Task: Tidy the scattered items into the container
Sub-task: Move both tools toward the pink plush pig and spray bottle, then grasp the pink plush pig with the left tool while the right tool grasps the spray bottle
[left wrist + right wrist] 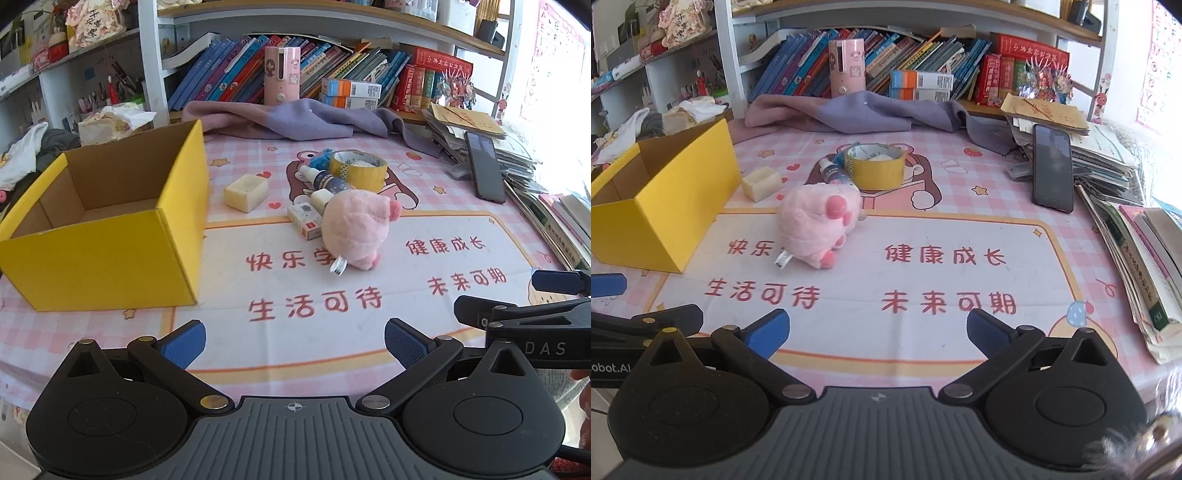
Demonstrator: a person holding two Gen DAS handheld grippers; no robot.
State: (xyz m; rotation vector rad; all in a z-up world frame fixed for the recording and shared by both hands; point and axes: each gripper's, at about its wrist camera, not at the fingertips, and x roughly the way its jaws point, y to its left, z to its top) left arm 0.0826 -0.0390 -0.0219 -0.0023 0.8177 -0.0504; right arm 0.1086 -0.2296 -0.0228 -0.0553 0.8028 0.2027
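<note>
An empty yellow cardboard box (110, 251) (661, 206) stands open at the left of the table. Right of it lie a cream block (246, 192) (761, 182), a pink plush toy (356, 229) (816, 225), a yellow tape roll (357, 170) (877, 166), small dropper bottles (325, 179) (833, 171) and a small white carton (306, 219). My left gripper (295, 345) hangs open near the front edge, well short of the toy. My right gripper (877, 332) is open too, with nothing between its fingers.
A black phone (485, 166) (1052, 173) leans on a stack of papers and books (1137, 258) at the right. A purple cloth (295, 118) lies at the back, below shelves of books. A pink cylinder (846, 66) stands behind it.
</note>
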